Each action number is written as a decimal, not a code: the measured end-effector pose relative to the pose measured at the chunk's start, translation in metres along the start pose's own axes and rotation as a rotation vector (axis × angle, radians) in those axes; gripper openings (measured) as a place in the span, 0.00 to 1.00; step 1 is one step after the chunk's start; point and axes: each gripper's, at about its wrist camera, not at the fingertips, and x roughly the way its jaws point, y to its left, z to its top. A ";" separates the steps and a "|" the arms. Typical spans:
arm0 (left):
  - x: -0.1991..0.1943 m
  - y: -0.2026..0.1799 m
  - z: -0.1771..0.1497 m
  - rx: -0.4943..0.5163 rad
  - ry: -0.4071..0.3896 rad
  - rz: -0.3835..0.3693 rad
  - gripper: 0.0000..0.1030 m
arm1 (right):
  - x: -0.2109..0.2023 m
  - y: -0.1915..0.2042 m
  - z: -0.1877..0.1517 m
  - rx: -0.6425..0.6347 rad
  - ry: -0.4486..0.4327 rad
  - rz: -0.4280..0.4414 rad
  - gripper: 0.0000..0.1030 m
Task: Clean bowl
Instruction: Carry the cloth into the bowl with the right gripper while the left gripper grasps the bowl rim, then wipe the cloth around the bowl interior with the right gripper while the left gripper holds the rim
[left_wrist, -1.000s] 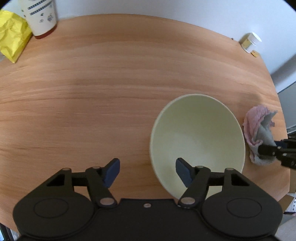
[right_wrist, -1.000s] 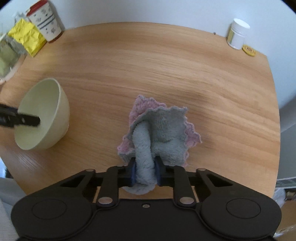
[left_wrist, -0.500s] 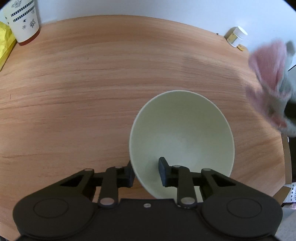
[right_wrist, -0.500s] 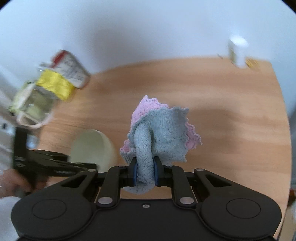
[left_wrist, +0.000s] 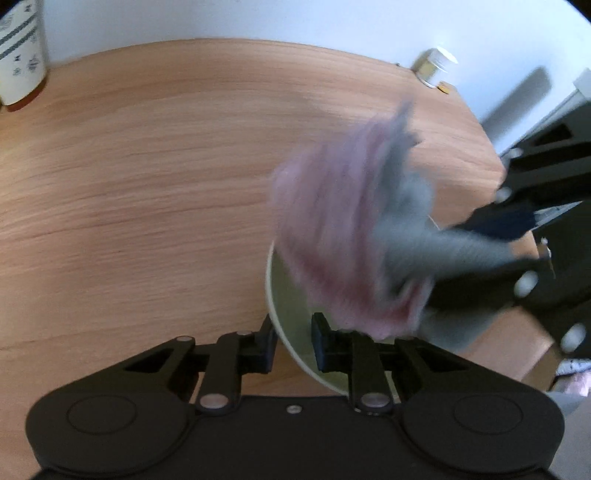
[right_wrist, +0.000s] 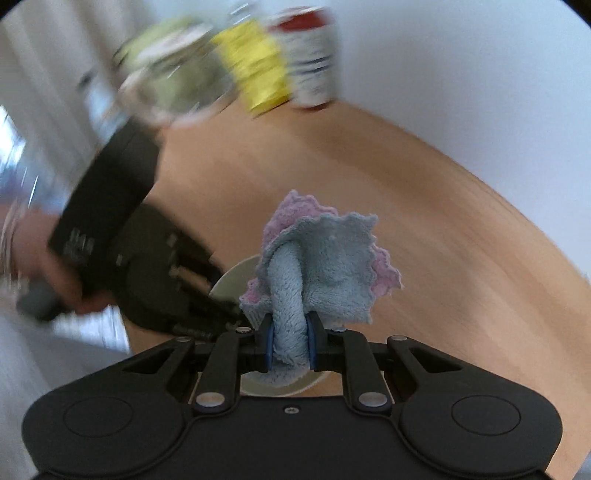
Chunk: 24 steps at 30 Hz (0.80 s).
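Two grips matter: left gripper (left_wrist: 293, 345) jaws are closing astride the cream bowl's (left_wrist: 291, 314) near rim, and right gripper (right_wrist: 290, 345) clenches the pink-grey cloth (right_wrist: 325, 258) just above it, so steady the bowl before wiping inside.

One bowl (left_wrist: 291, 310), one cloth (right_wrist: 325, 258), two grippers: left (left_wrist: 293, 341), right (right_wrist: 290, 345). One paper cup (left_wrist: 20, 62), one small jar (left_wrist: 436, 66), one yellow packet (right_wrist: 258, 70).

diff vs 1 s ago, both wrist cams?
The left gripper, open a second ago, is closing on the bowl rim, one finger inside, one outside. The right gripper lifted the cloth off the table and swung it over the bowl. Unchanged: right grip on the cloth; bowl on the table.
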 end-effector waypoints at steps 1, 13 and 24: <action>-0.001 0.001 0.000 0.017 0.007 -0.008 0.19 | 0.008 0.005 0.005 -0.050 0.043 0.016 0.18; -0.011 0.011 -0.002 0.120 0.017 -0.034 0.16 | 0.068 0.035 0.038 -0.280 0.245 -0.054 0.18; -0.007 0.008 0.003 0.043 -0.010 -0.034 0.15 | 0.076 0.026 0.032 -0.093 0.211 -0.055 0.18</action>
